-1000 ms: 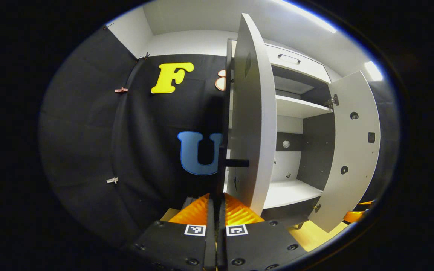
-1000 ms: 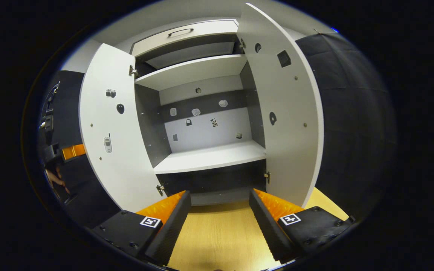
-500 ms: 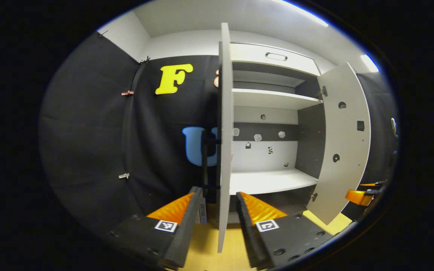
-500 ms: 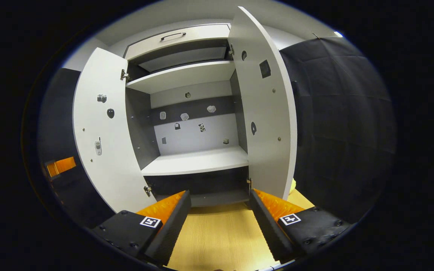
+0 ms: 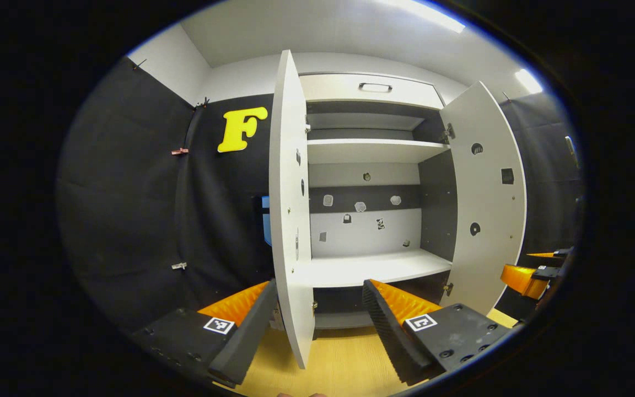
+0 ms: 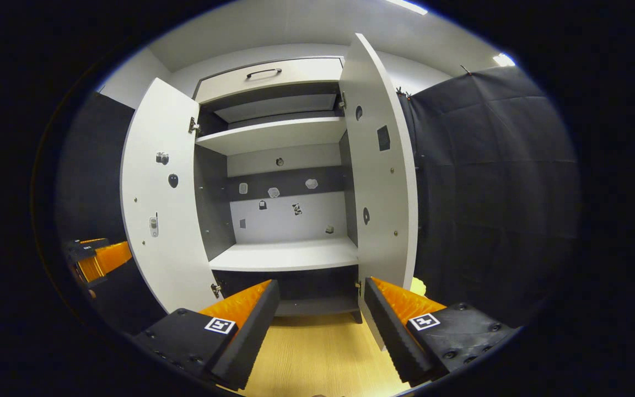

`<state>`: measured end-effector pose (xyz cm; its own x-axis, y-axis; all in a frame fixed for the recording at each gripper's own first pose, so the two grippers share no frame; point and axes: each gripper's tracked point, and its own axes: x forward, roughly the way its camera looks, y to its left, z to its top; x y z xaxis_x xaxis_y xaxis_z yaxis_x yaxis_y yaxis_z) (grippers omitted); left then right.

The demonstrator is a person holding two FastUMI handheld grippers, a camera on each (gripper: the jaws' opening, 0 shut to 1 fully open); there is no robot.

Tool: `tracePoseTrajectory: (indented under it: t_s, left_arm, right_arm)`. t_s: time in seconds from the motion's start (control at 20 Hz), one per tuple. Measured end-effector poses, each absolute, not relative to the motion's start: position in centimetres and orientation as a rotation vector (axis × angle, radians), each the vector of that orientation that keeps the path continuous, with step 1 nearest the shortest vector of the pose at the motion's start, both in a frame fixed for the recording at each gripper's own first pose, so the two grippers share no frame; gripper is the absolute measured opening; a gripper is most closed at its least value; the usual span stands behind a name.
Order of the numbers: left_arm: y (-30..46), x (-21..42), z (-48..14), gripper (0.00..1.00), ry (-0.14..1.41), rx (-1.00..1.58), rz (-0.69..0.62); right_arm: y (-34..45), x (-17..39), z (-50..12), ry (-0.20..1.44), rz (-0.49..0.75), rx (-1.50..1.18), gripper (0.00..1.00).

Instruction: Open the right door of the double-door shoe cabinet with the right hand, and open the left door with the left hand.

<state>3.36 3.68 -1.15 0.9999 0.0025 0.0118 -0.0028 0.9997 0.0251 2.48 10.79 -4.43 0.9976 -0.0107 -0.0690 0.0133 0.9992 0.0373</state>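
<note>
The white shoe cabinet (image 5: pixel 372 149) stands with both doors swung out. In the left gripper view the left door (image 5: pixel 287 209) is nearly edge-on, its lower front corner showing between my fingers, and the right door (image 5: pixel 488 193) hangs wide. My left gripper (image 5: pixel 319 283) is open and holds nothing. In the right gripper view the left door (image 6: pixel 157 209) and right door (image 6: pixel 383 187) frame the bare shelves (image 6: pixel 287 255). Low before the cabinet, my right gripper (image 6: pixel 322 281) is open with nothing between its fingers. Each view also shows the other gripper (image 5: pixel 527 275) (image 6: pixel 97 258) at its edge.
A shut drawer with a dark handle (image 5: pixel 375 87) tops the cabinet. Small stickers dot the back panel (image 6: pixel 290 212). Pale wooden floor (image 6: pixel 317 353) runs in front. Black cloth walls (image 5: pixel 130 209) close in on both sides.
My left gripper, shut a second ago by the left door's handle, has opened and drawn back. The left door now shows its inner face. The right gripper has backed off a little.
</note>
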Motion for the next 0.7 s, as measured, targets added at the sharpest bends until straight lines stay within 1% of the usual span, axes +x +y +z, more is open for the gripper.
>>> tracePoseTrajectory:
  t_s: [0.15,0.3,0.45,0.7]
  left_arm:
    - [2.5,3.3,-2.2,0.97,0.003,0.011,-0.015]
    - [1.9,3.1,-2.5,0.96,0.011,0.019,-0.031]
    - [1.2,3.1,-2.4,0.97,0.013,0.020,-0.039]
    - [0.1,2.9,-2.1,0.96,0.020,-0.033,-0.076]
  right_arm:
    - [10.5,2.1,-5.5,0.099,-0.014,0.046,0.98]
    - [10.5,2.4,-4.8,0.070,-0.017,0.064,0.98]
    - [11.1,3.1,-4.8,0.080,-0.003,0.067,0.98]
    - [11.9,3.9,-3.7,0.052,0.027,0.065,0.98]
